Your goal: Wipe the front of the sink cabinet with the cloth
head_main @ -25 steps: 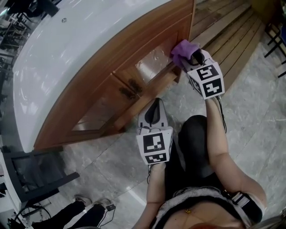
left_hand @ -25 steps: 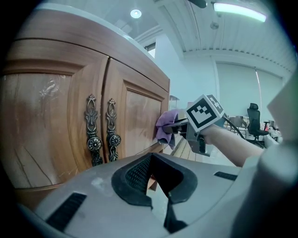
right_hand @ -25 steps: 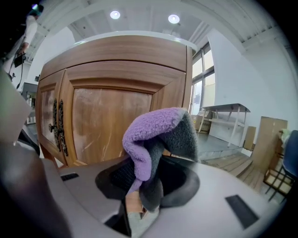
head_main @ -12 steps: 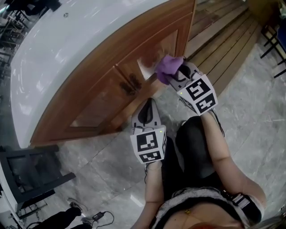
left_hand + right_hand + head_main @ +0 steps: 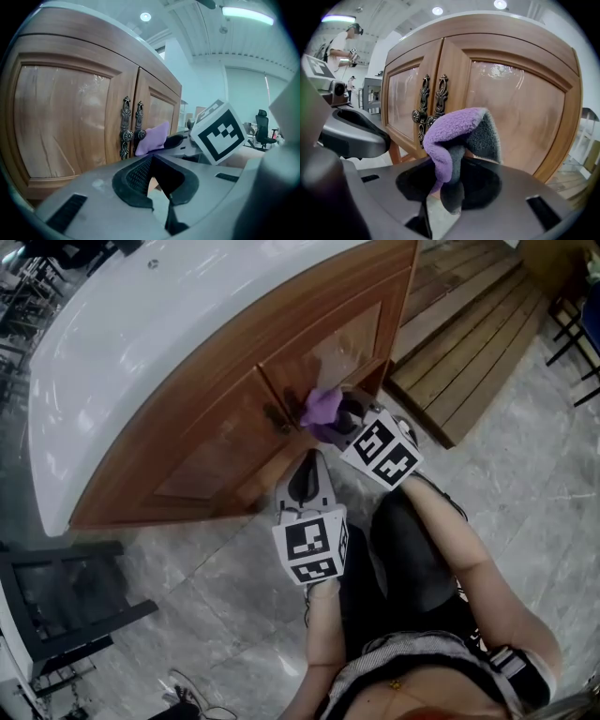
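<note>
A person is crouching on the grey tiled floor [image 5: 234,596] in front of a curved wooden sink cabinet [image 5: 202,460] and is working a purple cloth [image 5: 322,407] across its front. The right hand-held gripper [image 5: 337,420] is clamping the cloth [image 5: 454,136] between its jaws, with the folded bunch standing up out of the pinch. It is pressing, or very nearly pressing, the cloth against the left edge of the right door, just beside the pair of ornate metal handles [image 5: 277,415] where the two doors meet.

The left hand-held gripper [image 5: 314,463] is idling near the cabinet's lower rail, its jaws drawn together on nothing, as its own view [image 5: 157,180] is showing.

The wipe is looking to be in mid-course. The cloth is sitting at the centre of the front, and nothing on the glossy wood is marking off cleaned from uncleaned areas. Judging by the cloth's position alone, the left door [image 5: 192,470], the handles [image 5: 431,105] and the bottom rail are likely waiting for a pass. The white sink top [image 5: 141,324] above and the wooden platform [image 5: 469,334] to the far right are playing no part.
</note>
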Motion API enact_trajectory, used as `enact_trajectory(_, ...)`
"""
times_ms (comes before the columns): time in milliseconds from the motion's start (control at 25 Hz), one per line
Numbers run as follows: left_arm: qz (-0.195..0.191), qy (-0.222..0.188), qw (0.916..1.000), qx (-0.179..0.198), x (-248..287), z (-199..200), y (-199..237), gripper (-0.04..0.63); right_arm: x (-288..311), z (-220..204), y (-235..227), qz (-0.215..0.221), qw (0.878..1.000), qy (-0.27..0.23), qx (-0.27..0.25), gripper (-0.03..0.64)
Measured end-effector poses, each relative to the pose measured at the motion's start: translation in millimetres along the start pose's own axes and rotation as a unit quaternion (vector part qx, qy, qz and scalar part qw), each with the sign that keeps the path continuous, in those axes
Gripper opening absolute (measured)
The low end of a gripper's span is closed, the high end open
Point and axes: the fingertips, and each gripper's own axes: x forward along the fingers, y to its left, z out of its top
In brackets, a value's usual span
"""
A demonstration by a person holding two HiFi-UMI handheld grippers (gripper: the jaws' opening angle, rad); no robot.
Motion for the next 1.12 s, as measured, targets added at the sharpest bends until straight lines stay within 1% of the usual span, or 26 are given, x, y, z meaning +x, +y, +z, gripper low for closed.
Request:
enact_trajectory(160, 0.001, 0.000, 1.0000, -0.002, -1, -1, 2, 0.000, 12, -4, -1, -0.005, 1.000, 0.001, -0.002, 0.183)
enact_trajectory(360, -0.001, 0.002, 1.0000, -0.002, 1, -3, 2, 0.000, 10, -2, -3, -0.004, 1.000, -0.005, 0.000, 0.183)
enact_trajectory(680, -0.007, 0.003, 1.0000, -0.003, 6, -5, -2, 0.000, 13, -9, -5, -0.008, 1.000, 0.005, -0.016, 0.183)
enact_trajectory(840, -0.010, 0.006, 0.9999, -0.003, 9, -6, -3, 0.001, 15, -13, -12, -0.017, 0.999, 0.014, -0.023, 0.183)
enact_trajectory(1120, -0.012, 0.006, 0.9999, -0.002, 16, -6, -7, 0.000, 14, -16, -22, -0.023, 0.999, 0.012, -0.021, 0.183)
